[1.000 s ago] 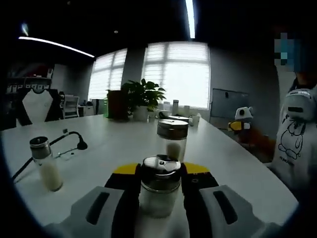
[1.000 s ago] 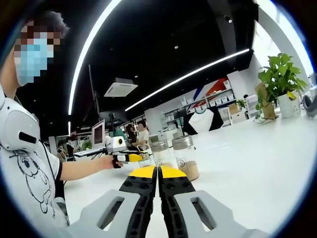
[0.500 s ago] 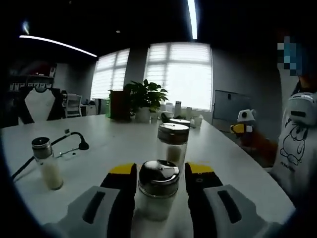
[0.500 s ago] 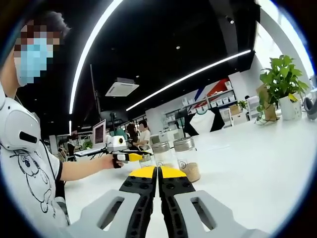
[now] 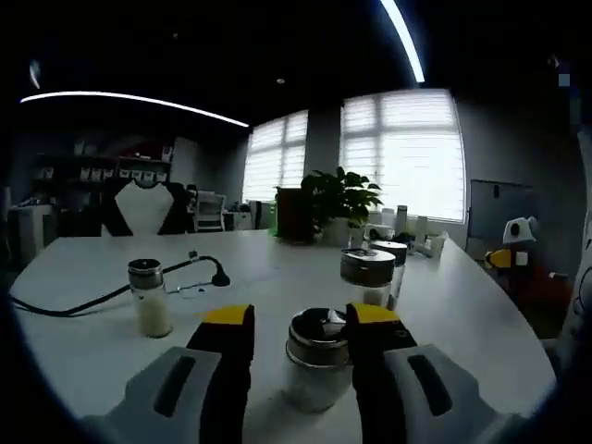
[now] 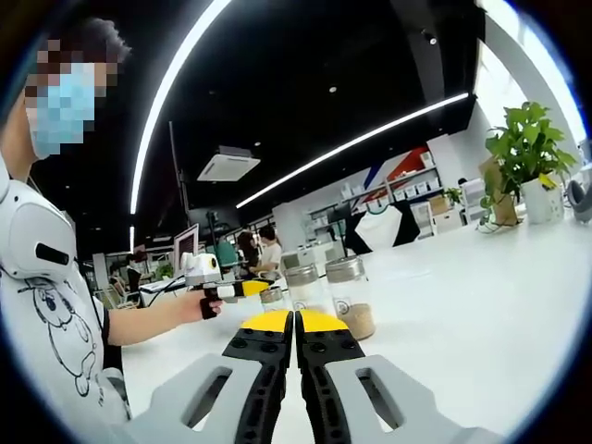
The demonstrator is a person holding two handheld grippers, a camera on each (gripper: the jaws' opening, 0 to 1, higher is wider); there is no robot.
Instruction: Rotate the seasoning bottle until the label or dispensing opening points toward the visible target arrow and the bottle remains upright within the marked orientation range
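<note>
Left hand-held gripper [image 5: 300, 338] spread wide w/ seasoning bottle [image 5: 317, 361] upright btwn jaws on white tabletop [image 5: 102, 356], contact unclear, right hand-held gripper [image 6: 295, 326] closed, nothing held, jars [image 6: 350, 294] ahead.

The seasoning bottle [image 5: 317, 365] is clear glass under a shiny metal lid. At ten o'clock, a like glass jar [image 5: 150, 299]. The desk [image 5: 83, 342] looks smooth, matt white; gripper jaws matt plastic.
</note>
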